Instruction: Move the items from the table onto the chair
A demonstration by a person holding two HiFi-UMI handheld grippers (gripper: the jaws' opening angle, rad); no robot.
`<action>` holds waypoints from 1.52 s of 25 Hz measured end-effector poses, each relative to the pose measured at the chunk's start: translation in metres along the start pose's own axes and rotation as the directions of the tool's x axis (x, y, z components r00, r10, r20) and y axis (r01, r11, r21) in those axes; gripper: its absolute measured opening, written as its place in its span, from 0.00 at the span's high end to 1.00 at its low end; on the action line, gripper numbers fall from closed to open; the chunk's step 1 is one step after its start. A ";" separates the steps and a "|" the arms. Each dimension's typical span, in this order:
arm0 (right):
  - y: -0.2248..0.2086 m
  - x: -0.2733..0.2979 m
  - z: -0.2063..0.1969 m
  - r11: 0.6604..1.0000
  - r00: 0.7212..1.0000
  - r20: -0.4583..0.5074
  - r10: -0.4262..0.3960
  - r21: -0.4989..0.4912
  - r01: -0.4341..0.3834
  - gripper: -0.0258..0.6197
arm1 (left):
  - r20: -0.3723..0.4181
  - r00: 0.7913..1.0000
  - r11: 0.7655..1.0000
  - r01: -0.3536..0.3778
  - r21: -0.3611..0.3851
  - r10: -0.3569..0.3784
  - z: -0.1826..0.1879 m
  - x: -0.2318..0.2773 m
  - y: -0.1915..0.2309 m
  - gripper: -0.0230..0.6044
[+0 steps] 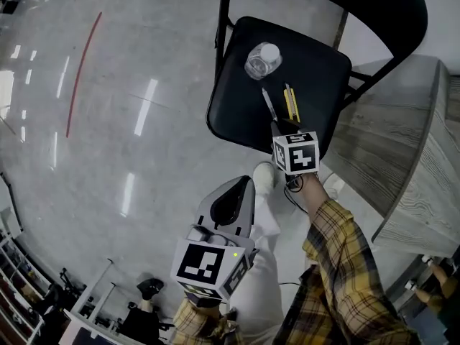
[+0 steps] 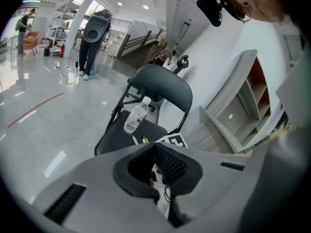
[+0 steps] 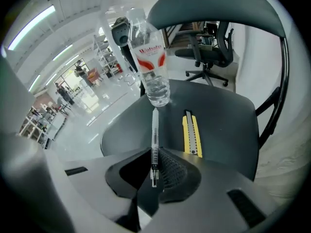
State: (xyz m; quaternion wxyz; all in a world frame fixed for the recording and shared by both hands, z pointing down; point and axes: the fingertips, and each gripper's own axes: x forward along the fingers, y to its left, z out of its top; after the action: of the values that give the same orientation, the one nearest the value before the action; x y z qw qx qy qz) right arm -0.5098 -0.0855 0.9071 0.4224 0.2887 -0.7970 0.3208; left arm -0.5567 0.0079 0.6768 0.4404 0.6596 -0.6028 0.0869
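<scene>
A black folding chair (image 1: 237, 99) carries a clear water bottle (image 1: 262, 60) standing upright and a yellow utility knife (image 1: 290, 103) lying flat. My right gripper (image 1: 277, 126) is over the seat's front edge, shut on a slim clear pen (image 3: 154, 140). The pen points at the bottle (image 3: 150, 67), with the knife (image 3: 191, 134) just to its right. Whether the pen's tip touches the seat (image 3: 218, 115) I cannot tell. My left gripper (image 1: 243, 185) hangs low in front of the chair, its jaws together and empty (image 2: 155, 147). The left gripper view shows the chair (image 2: 146, 130) and bottle (image 2: 135, 116) ahead.
A grey wooden table (image 1: 402, 142) stands right of the chair. My white shoe (image 1: 264, 175) is on the floor under the seat's front edge. A red line (image 1: 83, 70) marks the glossy floor to the left. An office chair (image 3: 209, 47) stands behind.
</scene>
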 end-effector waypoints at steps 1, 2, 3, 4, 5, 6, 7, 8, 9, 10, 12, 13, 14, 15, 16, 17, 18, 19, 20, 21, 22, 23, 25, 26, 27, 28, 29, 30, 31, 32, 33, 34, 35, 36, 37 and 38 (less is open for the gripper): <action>-0.003 0.004 -0.003 1.000 1.000 -0.014 -0.009 -0.006 0.009 0.88 | 0.003 1.000 1.000 0.007 -0.006 -0.007 -0.003 0.000 -0.001 0.96; -0.004 0.007 -0.008 1.000 0.999 -0.028 -0.018 -0.015 0.018 0.88 | 0.002 1.000 1.000 0.011 -0.012 -0.011 -0.004 0.000 -0.001 0.96; -0.006 0.010 -0.012 0.999 0.999 -0.039 -0.027 -0.028 0.026 0.88 | 0.000 1.000 1.000 0.013 -0.015 -0.013 -0.005 0.000 -0.003 0.96; -0.006 0.012 -0.015 0.999 0.998 -0.047 -0.033 -0.042 0.031 0.88 | -0.001 1.000 1.000 0.015 -0.015 -0.015 -0.004 0.000 -0.004 0.96; -0.006 0.013 -0.018 0.998 0.998 -0.051 -0.034 -0.054 0.031 0.87 | -0.002 1.000 1.000 0.017 -0.010 -0.017 -0.003 0.000 -0.006 0.96; -0.004 0.013 -0.020 0.998 0.998 -0.051 -0.028 -0.059 0.025 0.87 | -0.002 1.000 1.000 0.020 -0.004 -0.020 -0.001 0.000 -0.008 0.96; -0.003 0.014 -0.020 0.998 0.999 -0.049 -0.019 -0.055 0.016 0.87 | -0.003 1.000 1.000 0.024 0.004 -0.024 0.001 0.000 -0.009 0.96; -0.001 0.014 -0.020 0.999 0.999 -0.045 -0.009 -0.044 0.007 0.87 | -0.005 1.000 1.000 0.027 0.013 -0.027 0.002 0.000 -0.010 0.96; -0.001 0.013 -0.020 1.000 0.999 -0.041 0.000 -0.029 -0.001 0.87 | -0.011 1.000 0.999 0.029 0.024 -0.029 0.002 0.000 -0.011 0.96; 0.000 0.013 -0.019 1.000 0.999 -0.036 0.007 -0.014 -0.008 0.87 | -0.019 0.999 0.999 0.029 0.033 -0.028 0.002 -0.001 -0.011 0.96; 0.000 0.011 -0.018 1.000 1.000 -0.023 0.011 0.002 -0.011 0.87 | -0.031 0.999 0.999 0.021 0.042 -0.020 0.000 -0.004 -0.010 0.96; 0.000 0.009 -0.017 1.000 1.000 -0.016 0.010 0.004 -0.010 0.87 | -0.031 0.999 0.999 0.021 0.043 -0.019 -0.001 -0.005 -0.011 0.96; 0.000 0.006 -0.016 1.000 1.000 -0.009 0.009 0.004 -0.008 0.87 | -0.030 0.999 0.999 0.022 0.045 -0.021 -0.002 -0.007 -0.011 0.96; 0.001 0.003 -0.014 1.000 1.000 -0.002 0.007 0.005 -0.007 0.87 | -0.029 0.999 0.999 0.024 0.046 -0.022 -0.002 -0.009 -0.012 0.96; 0.002 -0.002 -0.012 1.000 1.000 0.008 0.005 0.009 -0.005 0.87 | -0.026 0.999 0.999 0.025 0.047 -0.024 -0.001 -0.012 -0.014 0.96; 0.003 -0.007 -0.008 1.000 1.000 0.020 0.004 0.016 -0.005 0.87 | -0.022 0.999 0.998 0.028 0.049 -0.026 0.001 -0.014 -0.015 0.96; 0.005 -0.015 -0.004 1.000 0.999 0.033 0.006 0.029 -0.007 0.87 | -0.016 0.999 0.998 0.031 0.054 -0.030 0.004 -0.017 -0.017 0.96; 0.008 -0.023 0.001 0.999 0.999 0.048 0.009 0.045 -0.011 0.87 | -0.007 0.999 0.997 0.035 0.062 -0.035 0.008 -0.019 -0.020 0.96; 0.012 -0.034 0.006 0.998 0.998 0.065 0.014 0.064 -0.018 0.87 | 0.003 0.999 0.997 0.042 0.070 -0.042 0.014 -0.022 -0.023 0.96; 0.016 -0.047 0.012 0.996 0.996 0.084 0.018 0.080 -0.024 0.87 | 0.014 0.999 0.996 0.049 0.080 -0.051 0.020 -0.026 -0.028 0.96; 0.021 -0.063 0.018 0.995 0.994 0.106 0.022 0.094 -0.032 0.87 | 0.026 0.998 0.994 0.058 0.091 -0.060 0.028 -0.029 -0.034 0.96; 0.027 -0.080 0.026 0.994 0.991 0.127 0.030 0.105 -0.044 0.87 | 0.040 0.997 0.992 0.065 0.103 -0.070 0.037 -0.034 -0.040 0.96; 0.044 -0.119 0.040 0.989 0.984 0.164 0.073 0.118 -0.094 0.87 | 0.066 0.994 0.989 0.079 0.123 -0.088 0.056 -0.046 -0.054 0.96; 0.055 -0.140 0.047 0.986 0.978 0.181 0.102 0.115 -0.124 0.87 | 0.076 0.992 0.988 0.085 0.131 -0.096 0.063 -0.054 -0.061 0.96; 0.066 -0.162 0.055 0.983 0.972 0.200 0.128 0.104 -0.150 0.87 | 0.083 0.991 0.986 0.091 0.138 -0.103 0.070 -0.063 -0.067 0.96; 0.076 -0.184 0.062 0.981 0.964 0.221 0.149 0.087 -0.172 0.87 | 0.089 0.990 0.984 0.099 0.148 -0.112 0.076 -0.070 -0.073 0.96; 0.084 -0.206 0.071 0.980 0.955 0.245 0.167 0.068 -0.189 0.87 | 0.095 0.988 0.981 0.108 0.160 -0.124 0.082 -0.076 -0.079 0.96; 0.090 -0.227 0.080 0.978 0.946 0.268 0.185 0.048 -0.205 0.87 | 0.102 0.986 0.978 0.116 0.173 -0.134 0.089 -0.081 -0.086 0.96; 0.096 -0.247 0.087 0.975 0.936 0.287 0.203 0.029 -0.221 0.87 | 0.108 0.984 0.976 0.119 0.183 -0.140 0.096 -0.086 -0.093 0.96; 0.102 -0.267 0.093 0.972 0.927 0.303 0.221 0.011 -0.235 0.87 | 0.112 0.984 0.974 0.117 0.192 -0.141 0.102 -0.091 -0.101 0.96; 0.107 -0.287 0.099 0.970 0.918 0.321 0.233 -0.004 -0.245 0.87 | 0.115 0.984 0.973 0.114 0.201 -0.139 0.107 -0.096 -0.109 0.96; 0.110 -0.307 0.105 0.968 0.908 0.346 0.238 -0.015 -0.249 0.87 | 0.120 0.983 0.971 0.112 0.212 -0.140 0.112 -0.101 -0.118 0.96; 0.111 -0.327 0.112 0.968 0.895 0.376 0.239 -0.023 -0.249 0.87 | 0.128 0.981 0.968 0.114 0.225 -0.145 0.117 -0.105 -0.128 0.96; 0.110 -0.348 0.118 0.968 0.881 0.410 0.237 -0.026 -0.249 0.87 | 0.136 0.979 0.964 0.117 0.239 -0.153 0.123 -0.110 -0.139 0.96; 0.108 -0.369 0.122 0.968 0.865 0.442 0.236 -0.025 -0.251 0.87 | 0.144 0.976 0.960 0.123 0.253 -0.163 0.128 -0.116 -0.151 0.96; 0.105 -0.391 0.125 0.967 0.849 0.473 0.235 -0.022 -0.255 0.87 | 0.149 0.973 0.955 0.131 0.268 -0.175 0.133 -0.120 -0.166 0.96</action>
State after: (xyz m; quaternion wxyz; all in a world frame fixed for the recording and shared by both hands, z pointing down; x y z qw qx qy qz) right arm -0.4612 -0.0399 0.4886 0.1654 0.2627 -0.8991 0.3085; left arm -0.4989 -0.0159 0.4408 0.3036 0.7608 -0.5690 0.0727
